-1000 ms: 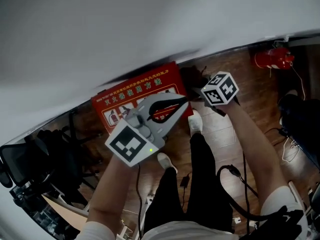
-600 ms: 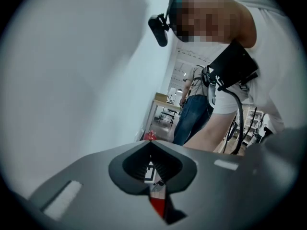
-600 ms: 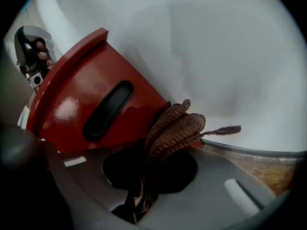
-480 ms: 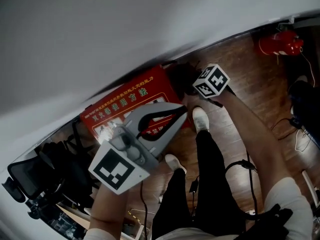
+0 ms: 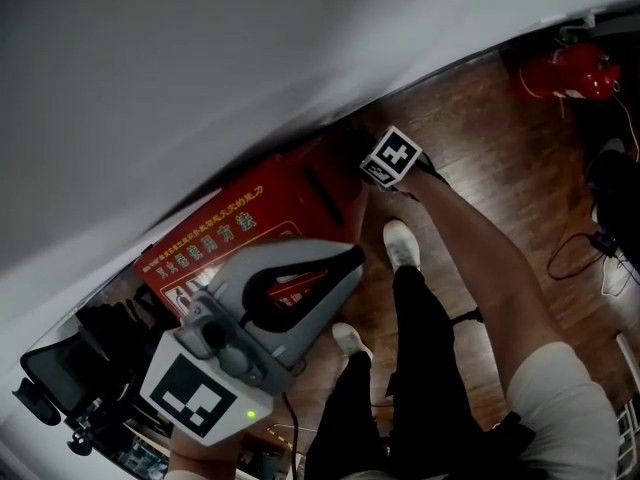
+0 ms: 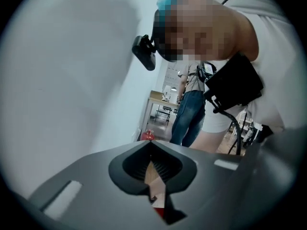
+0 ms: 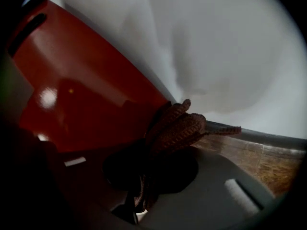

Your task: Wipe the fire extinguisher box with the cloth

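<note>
Head view: left gripper (image 5: pixel 350 261) at 7 o'clock, raised above the floor (image 5: pixel 480 168), jaws clenched tip to tip; its own view (image 6: pixel 152 150) showed only a sliver of floor between them, nothing gripped. Red box (image 5: pixel 240 223) lay at 9 o'clock to centre, along the foot of the white wall (image 5: pixel 200 58), printed face up. Right gripper (image 7: pixel 160 143) at 12 o'clock, its marker cube (image 5: pixel 390 157) over the box's right end, jaws clamped on a brown knit cloth (image 7: pixel 184 126). The cloth's tuft sat at the box's (image 7: pixel 81 90) edge by the wall. Red extinguisher (image 5: pixel 560 73) on the floor at 2 o'clock, well apart.
</note>
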`<action>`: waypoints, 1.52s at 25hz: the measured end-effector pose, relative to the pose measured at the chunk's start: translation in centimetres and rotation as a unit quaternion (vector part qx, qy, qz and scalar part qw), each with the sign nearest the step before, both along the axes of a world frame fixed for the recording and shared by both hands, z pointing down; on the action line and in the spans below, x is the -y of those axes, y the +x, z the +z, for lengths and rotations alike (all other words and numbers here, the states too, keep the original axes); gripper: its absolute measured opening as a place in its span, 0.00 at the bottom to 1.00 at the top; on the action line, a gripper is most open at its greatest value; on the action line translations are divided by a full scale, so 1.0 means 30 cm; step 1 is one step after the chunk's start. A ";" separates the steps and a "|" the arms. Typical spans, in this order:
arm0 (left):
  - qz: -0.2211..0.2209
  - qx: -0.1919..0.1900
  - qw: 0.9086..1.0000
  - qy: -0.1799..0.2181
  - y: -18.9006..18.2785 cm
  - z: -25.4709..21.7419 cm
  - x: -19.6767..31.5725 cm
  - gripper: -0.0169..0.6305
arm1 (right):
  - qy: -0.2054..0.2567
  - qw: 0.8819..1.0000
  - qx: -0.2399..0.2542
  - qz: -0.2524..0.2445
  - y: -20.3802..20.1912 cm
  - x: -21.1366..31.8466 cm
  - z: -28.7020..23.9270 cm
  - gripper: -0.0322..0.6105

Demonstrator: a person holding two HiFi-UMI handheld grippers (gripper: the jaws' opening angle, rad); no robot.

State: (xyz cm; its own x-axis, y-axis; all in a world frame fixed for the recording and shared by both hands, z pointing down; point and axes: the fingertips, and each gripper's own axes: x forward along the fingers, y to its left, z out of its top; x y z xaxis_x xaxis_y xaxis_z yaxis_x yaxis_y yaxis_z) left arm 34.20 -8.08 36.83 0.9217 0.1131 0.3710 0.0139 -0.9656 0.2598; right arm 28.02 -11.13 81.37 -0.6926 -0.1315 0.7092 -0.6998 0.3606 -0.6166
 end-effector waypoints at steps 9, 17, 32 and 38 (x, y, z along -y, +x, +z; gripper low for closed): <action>0.000 -0.010 1.000 0.021 -0.040 -0.002 0.005 0.03 | -0.031 0.998 -0.046 -0.029 0.007 -0.033 0.225 0.13; -0.030 -0.026 0.999 0.031 -0.108 -0.060 0.031 0.03 | 0.003 0.997 -0.064 -0.039 0.094 -0.102 0.023 0.13; -0.032 -0.052 0.997 0.047 -0.618 -0.283 -0.499 0.03 | 0.138 0.976 -0.152 -0.074 -0.150 -0.565 -0.765 0.13; -0.036 -0.048 0.998 0.016 -0.826 -0.267 -0.699 0.03 | 0.208 0.953 -0.202 -0.092 -0.325 -0.556 -0.920 0.13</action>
